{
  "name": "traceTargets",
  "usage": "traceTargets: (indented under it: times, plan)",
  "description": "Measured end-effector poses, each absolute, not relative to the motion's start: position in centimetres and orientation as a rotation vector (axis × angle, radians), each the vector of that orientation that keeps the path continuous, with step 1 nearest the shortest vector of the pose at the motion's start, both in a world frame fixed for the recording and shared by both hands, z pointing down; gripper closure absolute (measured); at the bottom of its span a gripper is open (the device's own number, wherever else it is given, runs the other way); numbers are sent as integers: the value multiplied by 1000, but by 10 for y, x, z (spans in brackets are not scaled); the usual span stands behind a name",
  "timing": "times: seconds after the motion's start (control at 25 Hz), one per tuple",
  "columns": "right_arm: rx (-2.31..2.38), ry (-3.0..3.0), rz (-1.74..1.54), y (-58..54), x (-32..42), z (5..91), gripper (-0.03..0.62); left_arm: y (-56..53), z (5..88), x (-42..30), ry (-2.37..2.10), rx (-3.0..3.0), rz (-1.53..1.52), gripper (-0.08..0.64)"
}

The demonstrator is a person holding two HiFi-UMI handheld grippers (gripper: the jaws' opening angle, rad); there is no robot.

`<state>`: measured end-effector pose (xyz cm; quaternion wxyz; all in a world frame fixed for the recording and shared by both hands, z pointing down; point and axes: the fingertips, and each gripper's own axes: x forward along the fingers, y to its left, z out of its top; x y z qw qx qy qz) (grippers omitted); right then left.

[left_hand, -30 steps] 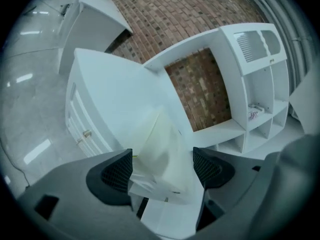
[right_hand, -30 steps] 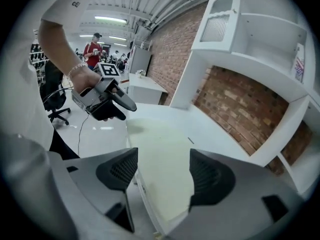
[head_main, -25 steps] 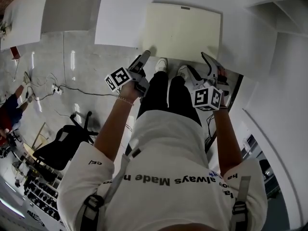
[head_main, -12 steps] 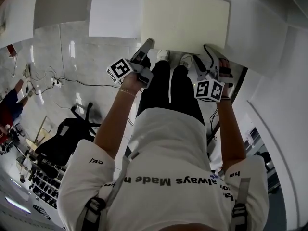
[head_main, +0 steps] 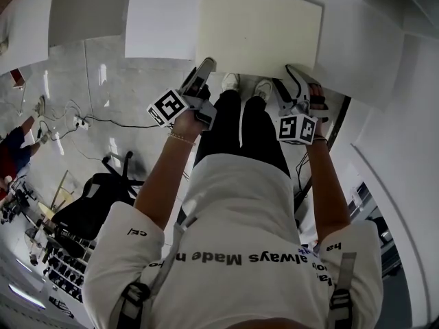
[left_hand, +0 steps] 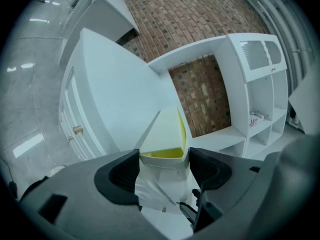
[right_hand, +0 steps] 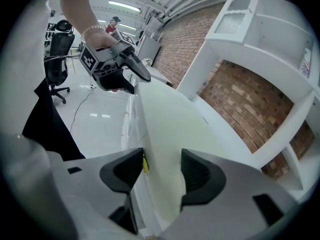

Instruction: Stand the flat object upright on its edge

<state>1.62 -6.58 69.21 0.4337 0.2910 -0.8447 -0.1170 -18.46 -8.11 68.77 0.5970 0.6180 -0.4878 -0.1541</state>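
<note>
Reaching forward and down with both forearms outstretched, you have the left gripper on the near left corner and the right gripper on the near right corner of the flat board, both sets of jaws having just been closing and now pressing it between their pads. It is a pale cream rectangle with a yellowish edge, lying at the front of the white tabletop. Beyond stand a white shelf unit and a brick wall.
</note>
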Motion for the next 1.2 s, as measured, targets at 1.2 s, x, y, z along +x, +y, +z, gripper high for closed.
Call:
traceTargets:
  times: [1.2]
  plan:
    - [897, -2365, -150, -77, 70, 654, 376, -106, 496, -71, -1476, 2146, -98, 275]
